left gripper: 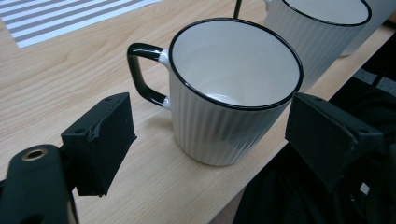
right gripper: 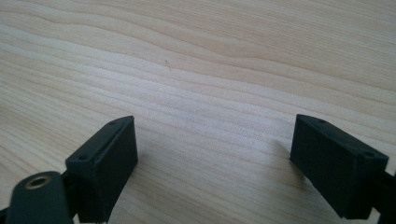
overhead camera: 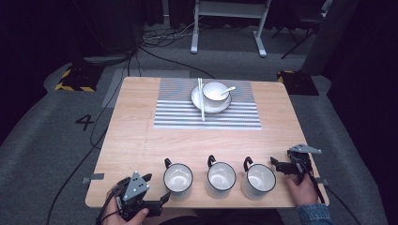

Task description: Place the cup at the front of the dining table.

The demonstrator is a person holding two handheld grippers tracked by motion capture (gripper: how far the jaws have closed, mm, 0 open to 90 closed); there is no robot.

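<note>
I hold the left gripper (left gripper: pixel 205 140) with jaws wide apart around the nearest mug (left gripper: pixel 231 91), not yet touching, ready to grasp it.

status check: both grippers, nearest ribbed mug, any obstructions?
Left gripper open, jaws flanking leftmost white ribbed black-rimmed mug, no contact. Right gripper open over bare wooden table. Neighbouring mug close alongside.
</note>
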